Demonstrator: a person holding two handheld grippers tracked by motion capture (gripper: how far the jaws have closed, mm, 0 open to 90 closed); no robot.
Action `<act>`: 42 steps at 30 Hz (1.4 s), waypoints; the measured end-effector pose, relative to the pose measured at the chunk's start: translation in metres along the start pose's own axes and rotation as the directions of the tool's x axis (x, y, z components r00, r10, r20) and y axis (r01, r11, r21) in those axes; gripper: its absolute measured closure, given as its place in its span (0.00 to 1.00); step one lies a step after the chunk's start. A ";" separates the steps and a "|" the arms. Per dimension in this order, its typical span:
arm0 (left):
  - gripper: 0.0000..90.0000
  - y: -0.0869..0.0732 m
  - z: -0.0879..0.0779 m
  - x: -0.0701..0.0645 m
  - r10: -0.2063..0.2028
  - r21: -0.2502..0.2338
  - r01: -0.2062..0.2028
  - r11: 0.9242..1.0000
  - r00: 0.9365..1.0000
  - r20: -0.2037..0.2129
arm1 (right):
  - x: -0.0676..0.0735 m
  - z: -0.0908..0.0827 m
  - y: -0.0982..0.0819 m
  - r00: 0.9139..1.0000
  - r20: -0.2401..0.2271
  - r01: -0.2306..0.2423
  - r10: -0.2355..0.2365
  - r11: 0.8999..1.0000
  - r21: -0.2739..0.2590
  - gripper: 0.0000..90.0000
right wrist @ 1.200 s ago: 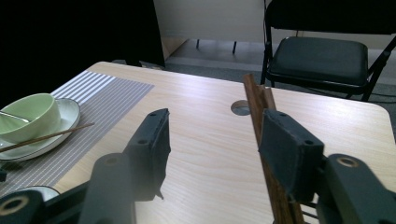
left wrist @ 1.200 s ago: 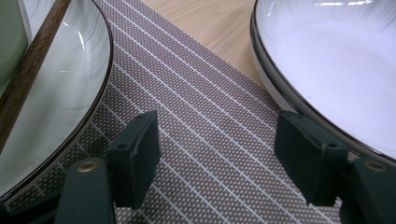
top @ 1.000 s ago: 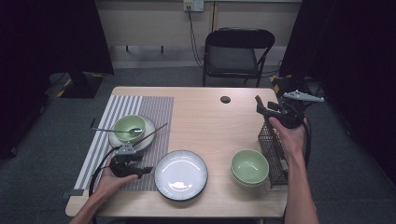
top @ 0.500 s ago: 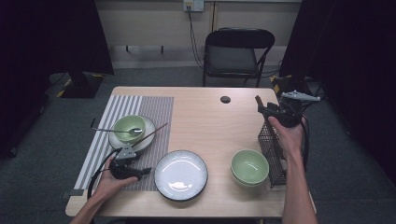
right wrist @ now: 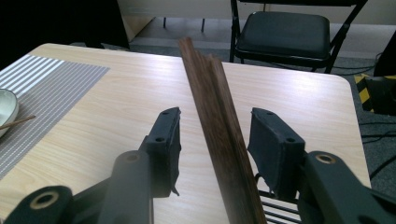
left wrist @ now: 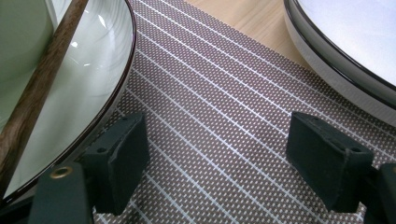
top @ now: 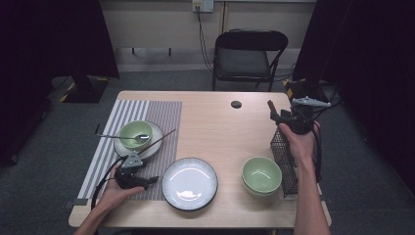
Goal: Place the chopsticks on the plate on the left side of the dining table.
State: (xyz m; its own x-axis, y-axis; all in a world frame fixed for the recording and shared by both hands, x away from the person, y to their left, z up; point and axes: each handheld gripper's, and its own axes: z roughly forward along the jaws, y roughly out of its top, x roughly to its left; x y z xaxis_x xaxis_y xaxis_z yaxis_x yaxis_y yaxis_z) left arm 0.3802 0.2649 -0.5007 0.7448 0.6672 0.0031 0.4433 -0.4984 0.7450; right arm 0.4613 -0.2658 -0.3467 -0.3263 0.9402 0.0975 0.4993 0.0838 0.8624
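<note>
My left gripper [top: 152,180] [left wrist: 219,154] lies low over the striped placemat [top: 161,117] [left wrist: 224,107], open, its jaws having just been opening with nothing between them. Just left of it a wooden chopstick [top: 161,139] [left wrist: 42,93] rests across the rim of a plate [top: 152,147] [left wrist: 93,60] holding a green bowl [top: 134,132] and a spoon [top: 122,136]. My right gripper [top: 278,117] [right wrist: 215,135] hovers over a black wire basket [top: 284,156]. Its jaws have just been closing around two dark chopsticks [top: 270,105] [right wrist: 210,102] standing in the basket. A gap shows at the left pad.
A white plate [top: 190,183] [left wrist: 355,42] sits at the front centre, right of my left gripper. Another green bowl [top: 262,175] stands beside the basket. A small black disc [top: 236,104] lies near the far edge, and a folding chair [top: 249,54] stands behind the table.
</note>
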 end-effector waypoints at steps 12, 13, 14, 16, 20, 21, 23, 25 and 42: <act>0.23 0.000 0.000 0.000 0.000 0.002 0.000 1.000 1.000 -0.001 | -0.001 0.008 -0.004 0.999 0.040 0.021 -0.023 0.999 0.036 0.72; 0.23 0.000 0.000 0.000 0.004 0.004 -0.004 1.000 1.000 -0.001 | 0.000 0.008 -0.004 0.999 0.043 0.030 -0.032 0.999 0.037 0.72; 0.23 0.000 0.000 0.000 0.007 0.006 -0.007 1.000 1.000 -0.001 | 0.000 0.009 -0.004 0.998 0.046 0.035 -0.037 0.999 0.040 0.72; 0.23 0.000 0.000 0.000 0.003 0.004 -0.003 1.000 1.000 -0.001 | 0.000 0.009 -0.004 0.998 0.046 0.031 -0.034 0.999 0.045 0.73; 0.23 0.000 0.000 0.000 0.003 0.004 -0.003 1.000 1.000 -0.001 | 0.001 0.009 -0.004 0.998 0.053 0.042 -0.045 0.998 0.044 0.76; 0.23 0.000 0.000 0.000 0.002 0.004 -0.002 1.000 1.000 -0.002 | 0.000 0.006 -0.003 0.998 0.047 0.043 -0.044 0.998 0.036 0.83; 0.23 0.000 0.000 0.000 0.002 0.004 -0.002 1.000 1.000 -0.002 | 0.000 0.005 -0.003 0.998 0.034 0.044 -0.045 0.998 0.033 0.85; 0.23 0.000 0.000 0.000 0.002 0.004 -0.002 1.000 1.000 -0.002 | 0.000 0.004 -0.003 0.999 0.032 0.043 -0.044 0.999 0.033 0.86; 0.23 0.000 0.000 0.000 0.002 0.004 -0.002 1.000 1.000 -0.002 | 0.002 0.001 0.005 0.999 0.009 0.038 -0.038 0.999 -0.011 0.91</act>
State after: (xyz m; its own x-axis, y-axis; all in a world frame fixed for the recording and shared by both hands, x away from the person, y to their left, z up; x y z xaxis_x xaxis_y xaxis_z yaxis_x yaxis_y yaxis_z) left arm 0.3803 0.2650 -0.5006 0.7448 0.6673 0.0063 0.4436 -0.5021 0.7424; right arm 0.4639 -0.2631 -0.3431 -0.3379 0.9392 0.0607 0.4776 0.1155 0.8709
